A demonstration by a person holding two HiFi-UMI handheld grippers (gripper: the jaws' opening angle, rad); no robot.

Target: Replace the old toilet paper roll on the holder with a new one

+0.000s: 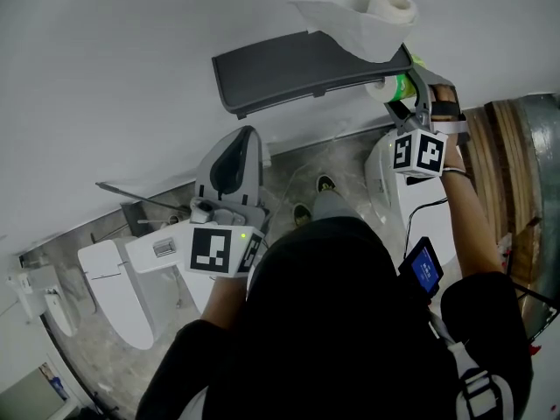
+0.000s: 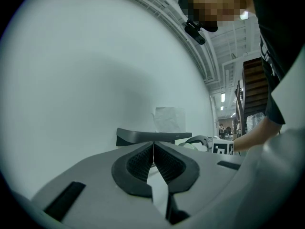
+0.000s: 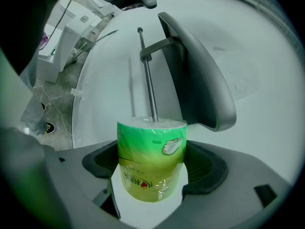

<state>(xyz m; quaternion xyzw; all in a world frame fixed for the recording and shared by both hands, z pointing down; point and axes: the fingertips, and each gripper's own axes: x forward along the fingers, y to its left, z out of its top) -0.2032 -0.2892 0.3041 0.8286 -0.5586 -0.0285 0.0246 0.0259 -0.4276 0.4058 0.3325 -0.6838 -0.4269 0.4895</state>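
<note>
Right gripper (image 3: 155, 166) | we clamp the wrapped roll (image 3: 150, 151) between its jaws | rod (image 3: 147, 75) meets roll's far end | left gripper (image 2: 153, 149) closed, empty

Tally by kind: rolls, holder, grippers, cubes, toilets.

Two toilet paper rolls: one green-wrapped roll (image 3: 150, 142) clamped between the jaws of the right gripper (image 3: 152, 163), one unwrapped roll (image 1: 385, 11) just above that claw, on top of the holder (image 1: 297, 64). One holder, with one metal rod (image 3: 148, 75) straight ahead of the right claw. Two grippers, the left gripper (image 2: 153, 151) closed on nothing. Two marker cubes (image 1: 217, 250) (image 1: 420, 154), one behind each claw. At least two white toilets (image 1: 109, 291) (image 1: 382, 178), below both claws.
</note>
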